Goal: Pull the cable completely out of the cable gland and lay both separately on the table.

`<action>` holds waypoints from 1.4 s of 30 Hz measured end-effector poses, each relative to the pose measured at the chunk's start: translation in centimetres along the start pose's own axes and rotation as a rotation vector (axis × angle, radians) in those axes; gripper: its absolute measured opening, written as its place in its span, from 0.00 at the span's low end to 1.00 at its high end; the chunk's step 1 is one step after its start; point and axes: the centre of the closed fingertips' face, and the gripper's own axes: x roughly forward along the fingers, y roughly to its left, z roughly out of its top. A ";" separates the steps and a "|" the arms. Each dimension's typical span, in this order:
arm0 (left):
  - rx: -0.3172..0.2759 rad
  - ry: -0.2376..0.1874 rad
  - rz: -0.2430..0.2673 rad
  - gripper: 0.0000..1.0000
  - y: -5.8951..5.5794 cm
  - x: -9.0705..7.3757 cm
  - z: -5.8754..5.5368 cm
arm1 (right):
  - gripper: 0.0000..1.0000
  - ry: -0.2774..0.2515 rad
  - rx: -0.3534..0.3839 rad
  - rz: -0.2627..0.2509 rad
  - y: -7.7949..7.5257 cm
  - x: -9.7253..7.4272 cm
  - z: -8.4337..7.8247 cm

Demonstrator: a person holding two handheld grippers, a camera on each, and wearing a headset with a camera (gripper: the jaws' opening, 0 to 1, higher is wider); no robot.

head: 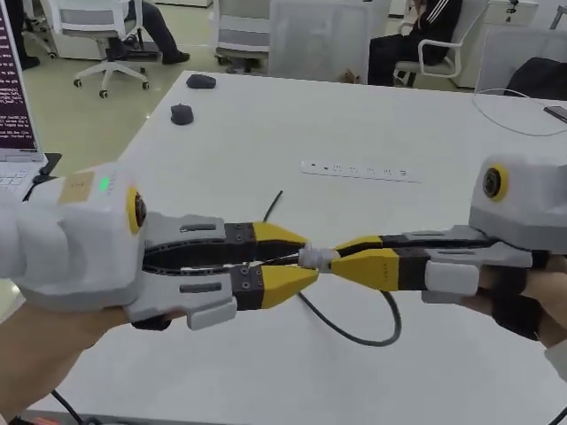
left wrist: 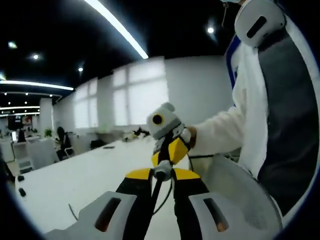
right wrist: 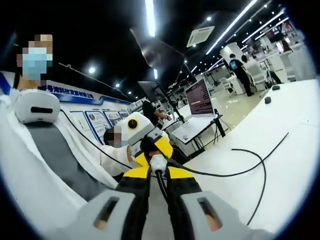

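White table (head: 372,115), mouse (head: 182,113), power strip (head: 359,171) beyond; left claw (head: 306,257) clamps cable gland (head: 317,258), right claw (head: 339,255) cable (head: 354,335)

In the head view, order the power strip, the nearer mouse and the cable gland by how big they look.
1. power strip
2. nearer mouse and cable gland: they look about alike. The gland is closer to the camera and partly covered, so no ranking.

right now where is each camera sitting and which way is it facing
Head view: on the person's head, looking down at the table; a forearm shows, with left tongs and right tongs.
Left gripper view: on the left tongs, facing the right tongs and the person's torso.
Right gripper view: on the right tongs, facing the left tongs and torso.
Shared: the cable gland between both tongs.
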 end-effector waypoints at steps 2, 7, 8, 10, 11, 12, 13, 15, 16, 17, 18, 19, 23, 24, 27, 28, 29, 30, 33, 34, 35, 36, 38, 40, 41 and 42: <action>0.075 0.001 -0.015 0.16 -0.3 0.2 0.2 | 0.10 0.023 0.036 0.010 0.0 0.0 -0.4; -0.034 0.008 -0.036 0.15 -0.1 0.2 0.1 | 0.10 -0.002 0.054 0.026 0.1 0.2 -0.5; -0.048 -0.003 -0.035 0.15 -0.1 0.2 0.3 | 0.10 -0.015 0.062 0.035 0.2 0.1 -0.4; -0.084 -0.028 -0.025 0.15 0.2 0.2 0.6 | 0.09 -0.041 0.041 0.043 0.4 0.0 0.1; -0.126 -0.023 -0.026 0.15 0.1 0.2 0.6 | 0.09 -0.042 0.027 0.045 0.5 0.0 0.2; -0.100 -0.018 -0.028 0.16 0.2 0.2 0.5 | 0.09 -0.038 0.024 0.041 0.5 0.1 0.2; -0.080 -0.007 -0.022 0.16 0.2 0.2 0.4 | 0.09 -0.033 0.015 0.033 0.4 0.1 0.2; -0.110 0.008 -0.028 0.16 0.3 0.2 0.2 | 0.09 -0.027 -0.014 0.032 0.4 0.1 0.2; -0.139 0.016 -0.036 0.17 0.2 0.2 0.1 | 0.09 -0.021 -0.021 0.036 0.6 0.2 0.1; -0.145 0.016 -0.040 0.17 0.2 0.2 0.2 | 0.09 -0.017 -0.022 0.037 0.6 0.2 0.1; -0.149 0.016 -0.041 0.17 0.3 0.2 0.2 | 0.09 -0.017 -0.044 0.033 0.7 0.2 0.2; -0.157 0.017 -0.044 0.16 0.2 0.2 0.2 | 0.09 -0.018 -0.068 0.032 0.7 0.2 0.3; -0.189 0.019 -0.054 0.16 0.2 0.2 0.2 | 0.09 -0.014 -0.057 0.044 0.8 0.2 0.3; -0.234 0.033 -0.062 0.16 0.0 0.2 0.0 | 0.09 -0.011 -0.066 0.044 0.9 0.2 0.2; -0.354 0.053 -0.066 0.15 0.1 0.1 -0.1 | 0.09 -0.013 -0.112 0.034 1.0 0.3 0.2; -0.352 0.040 -0.068 0.15 0.2 0.0 0.0 | 0.09 -0.019 -0.124 0.037 1.1 0.3 0.4; -0.361 0.040 -0.069 0.15 0.3 0.0 0.0 | 0.09 -0.036 -0.174 0.025 1.0 0.2 0.8; -0.426 0.043 -0.062 0.14 0.3 -0.1 -0.1 | 0.08 -0.043 -0.214 0.026 1.1 0.2 1.1; -0.419 0.015 -0.075 0.14 0.4 -0.2 0.3 | 0.08 -0.035 -0.229 0.026 1.4 0.2 1.1; -0.413 0.005 -0.070 0.14 0.5 -0.2 0.5 | 0.08 -0.037 -0.225 0.025 1.3 0.3 1.3; -0.392 0.004 -0.068 0.14 0.5 -0.2 0.6 | 0.09 -0.033 -0.205 0.025 1.3 0.3 1.3; -0.318 0.004 -0.070 0.14 0.4 -0.2 0.7 | 0.09 -0.021 -0.159 0.032 1.3 0.3 1.2; -0.260 0.029 -0.030 0.14 0.8 -0.2 0.6 | 0.10 -0.034 -0.110 0.011 0.7 0.4 1.5; -0.189 0.048 -0.054 0.14 0.4 -0.2 0.7 | 0.11 -0.029 -0.037 0.044 0.8 0.5 1.2; -0.133 0.060 -0.042 0.14 0.4 0.0 0.8 | 0.11 -0.031 -0.010 0.050 0.8 0.6 1.1; -0.110 0.066 -0.040 0.14 0.3 0.0 0.8 | 0.11 -0.038 -0.014 0.049 0.5 0.6 1.2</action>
